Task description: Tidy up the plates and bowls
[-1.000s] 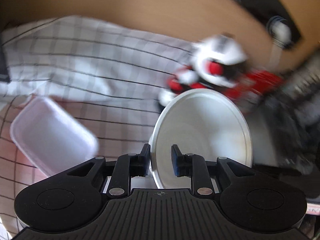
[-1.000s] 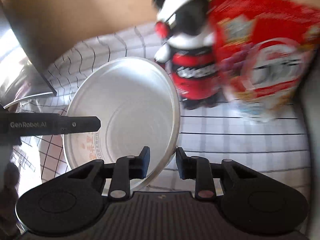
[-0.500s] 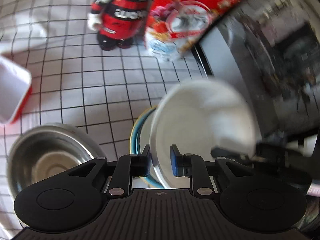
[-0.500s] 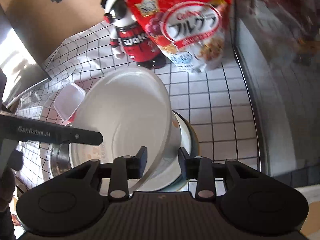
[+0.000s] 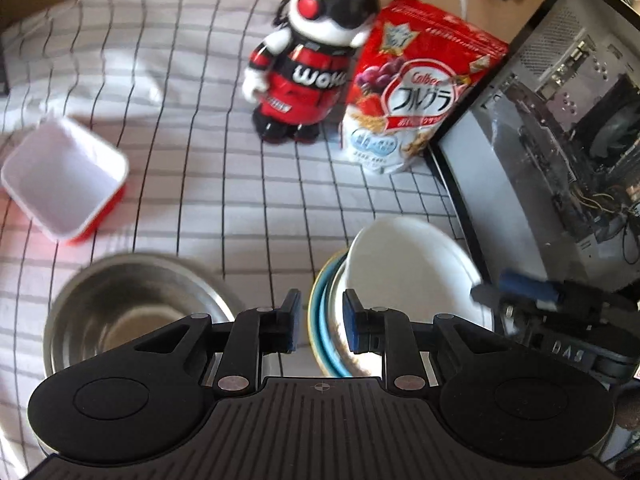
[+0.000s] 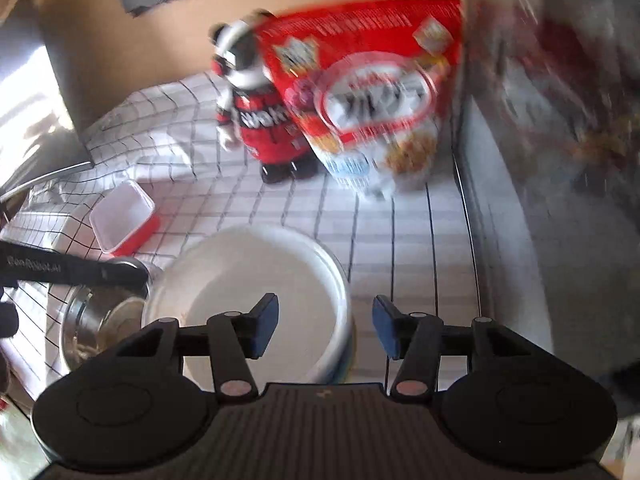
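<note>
- Since a second ago: both grippers carried the white bowl across the checked cloth and set it on the blue-rimmed plate; the bowl then hung tilted in both grips, now it sits nested on the plate.
- Left wrist view: left gripper (image 5: 318, 322), fingers narrowly apart and widening slightly, straddling the near-left rim of the white bowl (image 5: 412, 276) and the edge of the blue-rimmed plate (image 5: 320, 320) beneath it; whether the pads press the rim cannot be told. Steel bowl (image 5: 128, 308) just beside the stack, to its left. Red-sided white container (image 5: 64, 188) well apart, far left. Panda figure (image 5: 308, 64) and cereal bag (image 5: 416, 92) upright at the back of the table.
- Right wrist view: right gripper (image 6: 324, 326), fingers opening, the left pad over the bowl's inside, the right pad outside its wall; rim between them, released.
- Deciding relation: the bowl's right wall lies between the right gripper's fingers, so a straight pull back should clear it. Judged stage: bowl stacked; the steel bowl remains loose, nearer the left gripper.
</note>
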### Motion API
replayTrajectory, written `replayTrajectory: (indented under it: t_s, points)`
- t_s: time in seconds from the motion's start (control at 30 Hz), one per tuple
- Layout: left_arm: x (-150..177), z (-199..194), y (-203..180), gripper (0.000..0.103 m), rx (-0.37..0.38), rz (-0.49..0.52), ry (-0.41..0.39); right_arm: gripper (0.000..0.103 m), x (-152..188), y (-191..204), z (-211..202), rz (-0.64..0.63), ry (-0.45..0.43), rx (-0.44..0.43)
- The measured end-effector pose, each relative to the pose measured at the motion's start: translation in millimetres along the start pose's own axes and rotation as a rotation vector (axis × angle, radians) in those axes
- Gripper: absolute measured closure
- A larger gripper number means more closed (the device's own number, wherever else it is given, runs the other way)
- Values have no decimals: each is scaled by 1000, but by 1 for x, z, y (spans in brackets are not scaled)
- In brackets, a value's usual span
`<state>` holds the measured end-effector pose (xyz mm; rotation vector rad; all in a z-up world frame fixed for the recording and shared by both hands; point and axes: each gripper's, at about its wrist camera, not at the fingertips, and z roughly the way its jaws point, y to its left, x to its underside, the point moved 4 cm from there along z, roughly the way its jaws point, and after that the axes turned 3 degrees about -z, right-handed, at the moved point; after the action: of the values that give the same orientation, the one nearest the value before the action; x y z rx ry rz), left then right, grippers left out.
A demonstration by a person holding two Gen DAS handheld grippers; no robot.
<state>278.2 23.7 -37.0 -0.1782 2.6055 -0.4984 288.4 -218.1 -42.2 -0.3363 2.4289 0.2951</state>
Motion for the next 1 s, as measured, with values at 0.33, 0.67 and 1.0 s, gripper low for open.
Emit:
replayTrajectory:
  t_s: [0.33, 0.67, 1.0]
  points:
    - [10, -28, 83, 79, -119, 70, -82, 34, -4, 71, -20, 2, -108, -2]
    - [17, -27, 168, 79, -145, 194, 25, 34, 8, 184, 2, 151, -100, -7]
    - [21, -1, 184, 76, -75, 266, 104, 33, 63, 208, 31, 297, 5, 108]
